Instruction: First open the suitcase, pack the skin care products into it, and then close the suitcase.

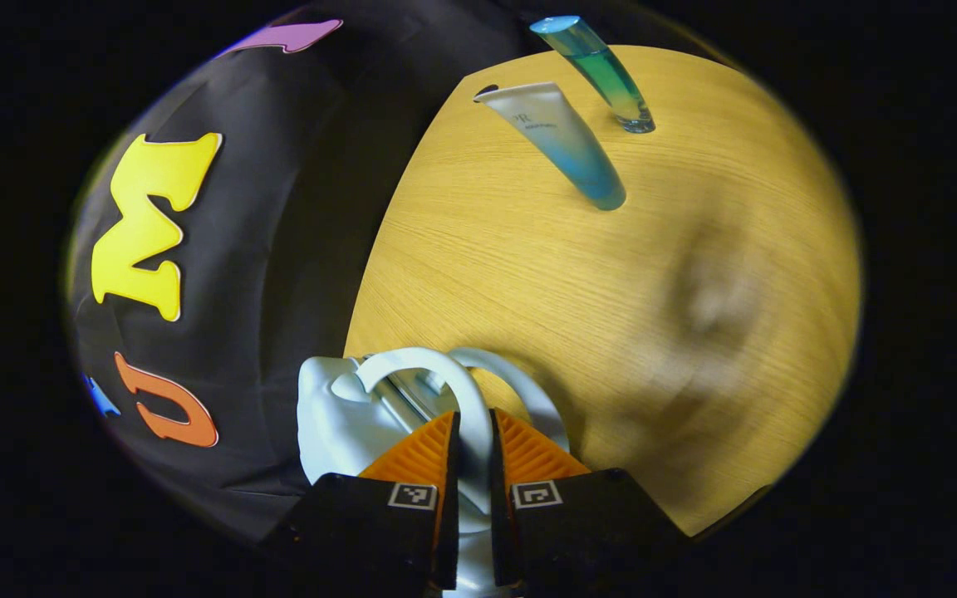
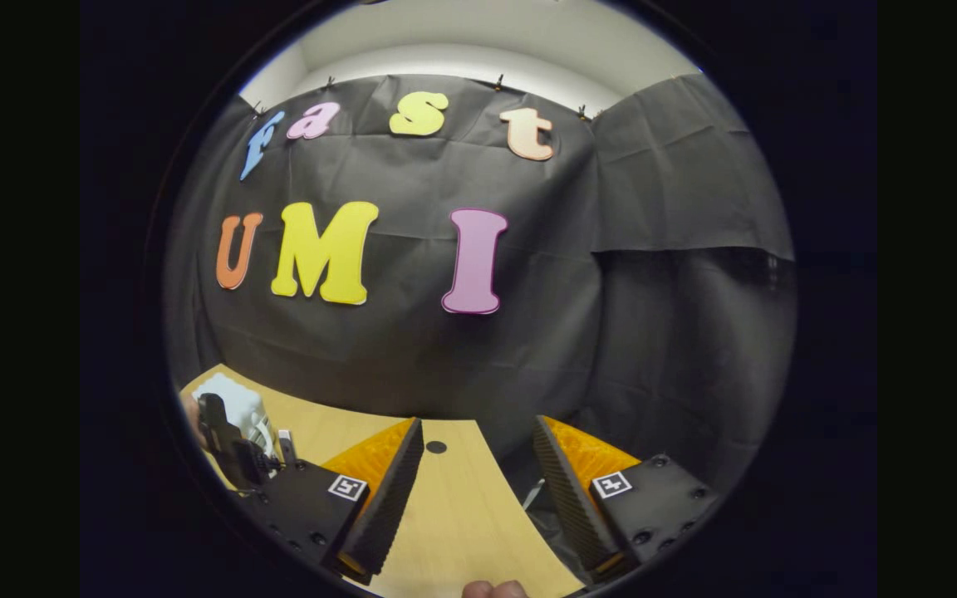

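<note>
Left gripper (image 1: 473,465) points down at the table (image 1: 528,274), fingers closed tight on the white looped handle (image 1: 463,397) of the suitcase (image 1: 337,423). The handle rises as an arch right between the fingertips, with a second loop just behind it. The suitcase body, pale and white, sits just left of the fingers at the table edge, against the dark booth wall.

Farther ahead of this gripper, well apart from the suitcase: a white-to-blue tube (image 1: 560,141) standing on its cap end, and just beyond it, to the right, a clear green-blue bottle (image 1: 599,73). Both stand on bare wood, apart from each other. Nothing lies between them and the gripper.

Right gripper (image 2: 478,473) is held level, aimed at the booth wall, fingers spread wide with nothing between them, table below. Far to its left: the suitcase (image 2: 233,403) with the left gripper (image 2: 233,444) at it. A fingertip (image 2: 495,590) shows at the bottom edge.
</note>
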Demonstrator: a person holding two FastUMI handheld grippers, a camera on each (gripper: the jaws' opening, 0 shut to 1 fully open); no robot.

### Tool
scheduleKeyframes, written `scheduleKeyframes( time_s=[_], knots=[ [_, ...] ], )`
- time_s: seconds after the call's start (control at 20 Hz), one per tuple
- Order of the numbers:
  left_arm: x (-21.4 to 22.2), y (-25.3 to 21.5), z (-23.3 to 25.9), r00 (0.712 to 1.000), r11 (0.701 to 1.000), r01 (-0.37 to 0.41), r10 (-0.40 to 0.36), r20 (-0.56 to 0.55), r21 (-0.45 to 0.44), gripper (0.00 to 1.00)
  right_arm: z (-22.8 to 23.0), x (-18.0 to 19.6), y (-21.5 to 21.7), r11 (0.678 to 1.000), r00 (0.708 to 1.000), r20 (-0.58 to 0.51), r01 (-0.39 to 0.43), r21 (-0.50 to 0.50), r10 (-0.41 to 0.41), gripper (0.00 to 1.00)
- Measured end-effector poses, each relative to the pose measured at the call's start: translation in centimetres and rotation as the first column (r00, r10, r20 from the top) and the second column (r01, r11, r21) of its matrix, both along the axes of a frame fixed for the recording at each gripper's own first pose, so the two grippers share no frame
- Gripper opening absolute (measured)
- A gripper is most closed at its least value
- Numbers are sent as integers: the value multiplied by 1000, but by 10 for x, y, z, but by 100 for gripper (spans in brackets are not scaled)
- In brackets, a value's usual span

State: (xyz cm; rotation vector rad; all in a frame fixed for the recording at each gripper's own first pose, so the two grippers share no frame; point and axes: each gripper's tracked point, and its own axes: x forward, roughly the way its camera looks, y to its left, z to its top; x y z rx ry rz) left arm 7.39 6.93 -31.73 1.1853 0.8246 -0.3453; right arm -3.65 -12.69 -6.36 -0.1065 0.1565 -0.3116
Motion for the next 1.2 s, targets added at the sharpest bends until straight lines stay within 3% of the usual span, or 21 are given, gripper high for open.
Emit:
scheduleKeyframes(
  time_s=[0.3, 0.5, 0.65, 0.8, 0.9, 0.95, 1.0, 1.2],
  knots=[
    [2, 11, 54, 987, 989, -48, 68, 147, -138, 6, 0, 5, 27, 998, 998, 8, -67, 2, 67, 80],
    [3, 28, 91, 967, 967, -87, 139, 211, -238, 3, 7, 11, 48, 993, 992, 24, -121, -11, 121, 80],
    [5, 72, 154, 911, 913, -157, 281, 301, -377, 3, 10, 18, 75, 983, 983, 27, -182, -14, 182, 80],
    [7, 122, 194, 849, 872, -196, 380, 368, -448, 3, 15, 23, 94, 975, 975, 31, -220, -27, 221, 80],
    [2, 163, 216, 784, 828, -221, 465, 411, -515, 3, 18, 27, 108, 968, 968, 31, -249, -37, 250, 80],
    [-2, 176, 222, 764, 809, -226, 493, 416, -543, 3, 20, 29, 113, 965, 965, 29, -259, -42, 260, 80],
    [-5, 198, 225, 741, 767, -232, 538, 402, -598, 2, 21, 30, 119, 962, 962, 27, -269, -43, 271, 80],
    [-10, 256, 237, 678, 691, -248, 624, 389, -679, 2, 24, 33, 142, 948, 949, 16, -312, -55, 313, 80]
  ],
)
